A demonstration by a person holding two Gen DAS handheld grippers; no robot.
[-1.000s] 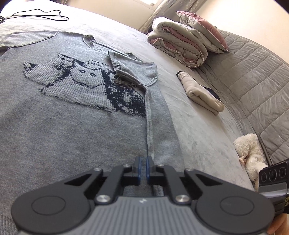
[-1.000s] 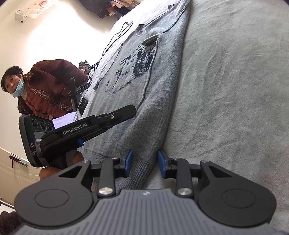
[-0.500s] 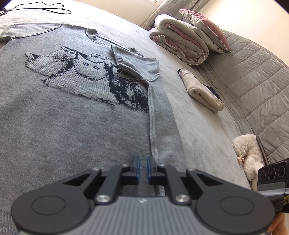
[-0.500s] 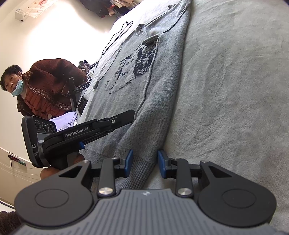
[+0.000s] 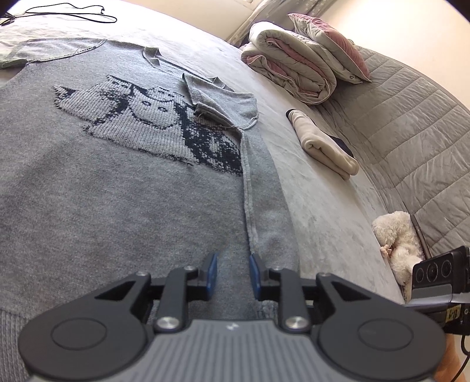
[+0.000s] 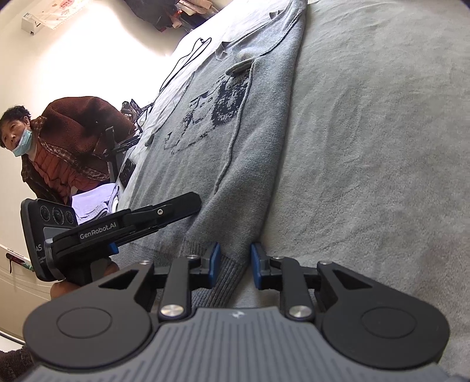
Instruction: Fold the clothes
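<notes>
A grey knitted sweater (image 5: 123,182) with a dark blue picture lies flat on the grey bed (image 5: 323,205). Its right side and sleeve are folded inward along a long edge (image 5: 246,188). My left gripper (image 5: 233,273) hangs open just above the cloth near the hem, with the folded edge running to its right finger and nothing between the pads. In the right wrist view the sweater (image 6: 235,141) stretches away, and my right gripper (image 6: 235,261) is open around its ribbed hem corner (image 6: 226,282). The left gripper (image 6: 132,223) shows beside it at the left.
A rolled duvet (image 5: 290,70) with a pink pillow (image 5: 332,44), a folded beige garment (image 5: 323,147) and a white plush toy (image 5: 396,244) line the bed's right side by the quilted headboard (image 5: 411,117). A black cable (image 5: 67,13) lies far back. A person (image 6: 64,147) leans at the bedside.
My left gripper, shut on the sweater's folded edge a second ago, has opened and let it go. The right gripper stayed open at the hem corner.
</notes>
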